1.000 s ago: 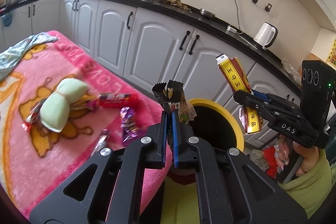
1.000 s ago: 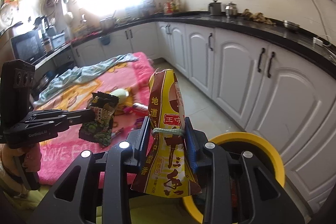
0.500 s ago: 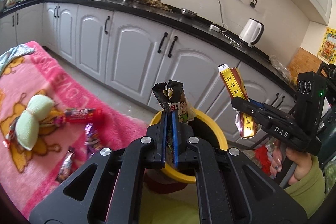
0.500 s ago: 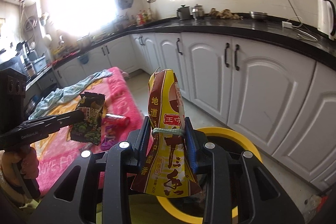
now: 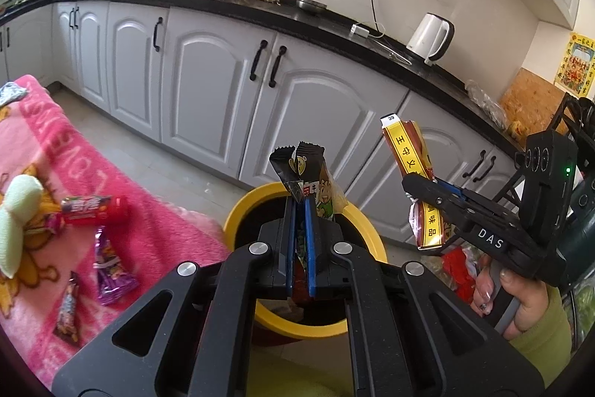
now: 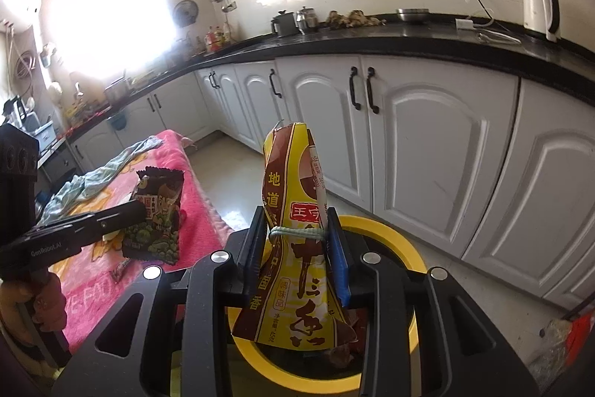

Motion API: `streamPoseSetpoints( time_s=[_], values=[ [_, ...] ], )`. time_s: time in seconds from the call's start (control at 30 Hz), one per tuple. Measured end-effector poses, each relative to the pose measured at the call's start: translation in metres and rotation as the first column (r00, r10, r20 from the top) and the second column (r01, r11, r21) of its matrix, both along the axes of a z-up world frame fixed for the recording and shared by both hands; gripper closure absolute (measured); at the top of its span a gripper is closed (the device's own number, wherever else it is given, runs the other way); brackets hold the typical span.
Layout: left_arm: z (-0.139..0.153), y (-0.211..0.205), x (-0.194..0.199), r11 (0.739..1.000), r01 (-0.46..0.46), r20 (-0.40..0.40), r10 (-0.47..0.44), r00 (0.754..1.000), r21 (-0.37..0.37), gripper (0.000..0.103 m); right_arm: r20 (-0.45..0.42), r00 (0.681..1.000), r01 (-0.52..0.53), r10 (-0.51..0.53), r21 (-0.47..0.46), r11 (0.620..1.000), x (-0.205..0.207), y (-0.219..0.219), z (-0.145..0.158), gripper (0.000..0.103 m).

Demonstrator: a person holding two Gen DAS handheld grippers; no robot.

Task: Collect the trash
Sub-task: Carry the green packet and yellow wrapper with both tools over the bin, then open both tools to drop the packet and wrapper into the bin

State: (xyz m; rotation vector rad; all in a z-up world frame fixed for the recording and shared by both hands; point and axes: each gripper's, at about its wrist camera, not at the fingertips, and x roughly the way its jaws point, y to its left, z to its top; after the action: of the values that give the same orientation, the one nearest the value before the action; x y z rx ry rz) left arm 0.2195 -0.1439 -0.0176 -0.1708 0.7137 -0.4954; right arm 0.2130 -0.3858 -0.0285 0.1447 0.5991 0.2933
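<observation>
my left gripper is pinched tight on a black snack wrapper that stands up between its pads, right over the yellow-rimmed trash bin. my right gripper clamps a yellow and brown seasoning packet at its tied waist, its lower end hanging above the same bin just below me. left of my left gripper, a red candy tube and a purple wrapper lie on the pink blanket.
</observation>
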Motion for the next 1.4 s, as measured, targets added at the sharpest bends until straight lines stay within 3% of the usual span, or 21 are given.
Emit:
streamPoseSetpoints(
  time_s=[0.97,1.03,1.17,1.2,1.4],
  values=[
    [-0.086,-0.037,0.044,0.996,0.039,-0.139,-0.028,0.990,0.077,0.096,-0.166,0.981,0.099,-0.099,-0.009,0.995,0.036,-0.015,-0.073,0.072],
    [-0.088,-0.034,0.045,0.996,0.029,-0.140,-0.017,0.990,0.081,0.089,-0.159,0.980,0.118,-0.119,-0.015,0.993,0.035,-0.016,-0.074,0.053],
    [-0.086,-0.026,0.044,0.995,-0.006,-0.118,0.018,0.993,0.097,0.058,-0.127,0.980,0.149,-0.152,-0.038,0.988,0.032,-0.017,-0.071,0.040],
    [-0.084,-0.024,0.043,0.995,-0.013,-0.115,0.024,0.993,0.094,0.056,-0.117,0.980,0.156,-0.160,-0.039,0.987,0.031,-0.017,-0.069,0.035],
    [-0.069,-0.008,0.038,0.991,-0.072,-0.058,0.079,0.995,0.108,0.023,-0.036,0.982,0.184,-0.186,-0.051,0.982,0.023,-0.014,-0.053,0.023]
  ],
)
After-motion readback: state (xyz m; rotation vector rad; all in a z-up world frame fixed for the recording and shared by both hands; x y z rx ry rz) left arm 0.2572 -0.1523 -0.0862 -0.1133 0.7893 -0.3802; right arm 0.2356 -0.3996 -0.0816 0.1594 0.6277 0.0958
